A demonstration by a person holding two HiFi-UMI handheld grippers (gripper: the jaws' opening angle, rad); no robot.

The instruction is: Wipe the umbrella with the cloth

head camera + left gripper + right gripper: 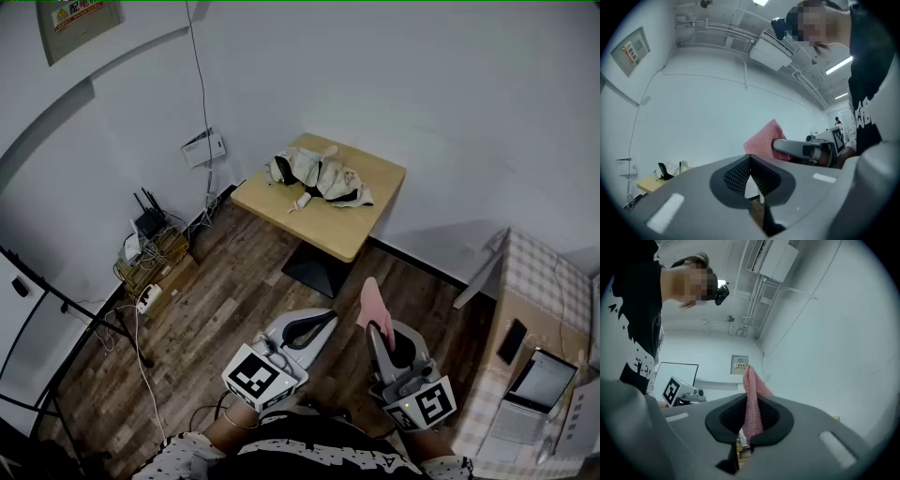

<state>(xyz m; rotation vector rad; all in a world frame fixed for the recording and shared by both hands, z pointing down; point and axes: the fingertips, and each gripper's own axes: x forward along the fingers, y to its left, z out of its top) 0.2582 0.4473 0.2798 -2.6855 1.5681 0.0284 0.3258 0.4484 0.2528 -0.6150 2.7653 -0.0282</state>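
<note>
A pink cloth [751, 401] is gripped upright in the closed jaws of the right gripper [380, 330], the left gripper [751, 174] is shut and empty, and the collapsed umbrella [323, 178] lies on a wooden worktop [361, 232] well ahead of both, so approaching it is judged next.

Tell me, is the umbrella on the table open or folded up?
Folded up. The umbrella lies on the wooden table as a slack, crumpled bundle; its canopy is not spread out.
</note>
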